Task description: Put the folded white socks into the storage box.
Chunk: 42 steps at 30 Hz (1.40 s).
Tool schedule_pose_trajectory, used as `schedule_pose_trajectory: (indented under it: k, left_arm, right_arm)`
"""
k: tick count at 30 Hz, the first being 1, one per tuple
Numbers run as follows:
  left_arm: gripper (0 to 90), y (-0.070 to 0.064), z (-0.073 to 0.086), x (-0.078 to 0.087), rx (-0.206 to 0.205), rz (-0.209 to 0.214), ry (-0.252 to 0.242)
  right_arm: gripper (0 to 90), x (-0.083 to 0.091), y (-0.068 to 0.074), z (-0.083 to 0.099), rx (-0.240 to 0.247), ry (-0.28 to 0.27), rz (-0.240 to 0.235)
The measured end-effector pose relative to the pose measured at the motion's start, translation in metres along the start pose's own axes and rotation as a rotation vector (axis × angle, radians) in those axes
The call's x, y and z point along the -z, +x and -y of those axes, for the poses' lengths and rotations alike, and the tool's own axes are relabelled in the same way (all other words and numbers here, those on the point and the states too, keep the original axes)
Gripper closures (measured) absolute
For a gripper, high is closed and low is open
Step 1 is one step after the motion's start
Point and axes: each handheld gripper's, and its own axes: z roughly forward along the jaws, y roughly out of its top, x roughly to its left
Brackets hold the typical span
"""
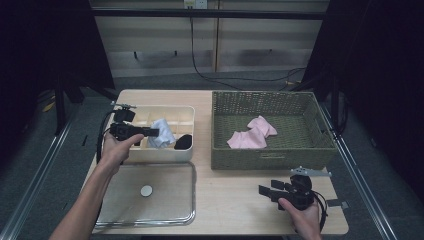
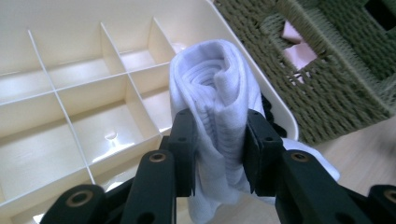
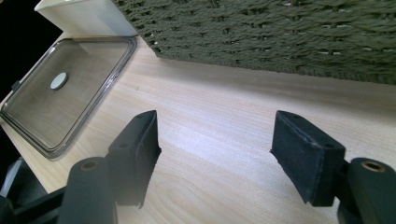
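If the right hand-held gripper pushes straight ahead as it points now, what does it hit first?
Probably the wicker basket wall: the open right hand-held gripper faces it across bare table, though the distance is unclear.

My left gripper (image 2: 218, 154), clamped on the rolled white sock (image 2: 219, 98), hangs over the divided organizer box (image 1: 187, 112), whose thin partitions (image 2: 70, 126) and a dark item (image 1: 183, 142) in the near-right cell narrow any way down. My right gripper (image 3: 215, 154) has bare table (image 3: 224, 116) between its spread jaws. The wicker basket (image 3: 280, 32) wall blocks straight ahead, with the clear lid (image 3: 70, 93) lying flat off to its left.
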Motion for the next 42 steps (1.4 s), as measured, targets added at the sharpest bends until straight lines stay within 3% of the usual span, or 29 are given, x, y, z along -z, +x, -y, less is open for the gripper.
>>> schedule_pose_trajectory:
  k: [10,16,19,24,28,30,33,36,42]
  left_arm:
    - [68.2,0.004,-0.002,-0.018,-0.027,-0.07,0.089]
    - [68.3,0.004,-0.003,-0.023,-0.035,-0.066,0.126]
    - [68.3,0.001,-0.005,-0.03,-0.066,-0.091,0.189]
    - [68.6,0.001,-0.008,-0.036,-0.054,-0.069,0.218]
    - [68.8,-0.004,-0.009,-0.042,-0.089,-0.063,0.264]
    - [69.0,-0.003,-0.008,-0.046,-0.07,-0.06,0.261]
    - [69.1,-0.004,-0.007,-0.05,-0.079,-0.054,0.273]
    - [69.2,-0.001,-0.005,-0.051,-0.052,-0.04,0.281]
    - [70.0,-0.001,-0.003,-0.058,-0.057,-0.035,0.327]
  right_arm:
    - [31.8,0.0,0.001,0.0,0.01,-0.013,-0.006]
    - [31.7,0.0,0.001,0.0,0.011,-0.01,-0.006]
    - [31.7,0.0,0.001,0.0,0.011,-0.009,-0.005]
    - [31.7,0.0,0.002,0.0,0.013,-0.007,-0.005]
    - [31.6,-0.001,0.001,0.0,0.011,-0.004,-0.003]
    - [31.5,-0.001,0.001,0.0,0.015,-0.004,-0.005]
    - [31.5,-0.001,0.002,0.0,0.016,-0.006,-0.007]
    - [31.5,-0.001,0.001,0.0,0.015,-0.005,-0.004]
    - [31.4,-0.002,0.001,0.0,0.017,0.0,-0.008]
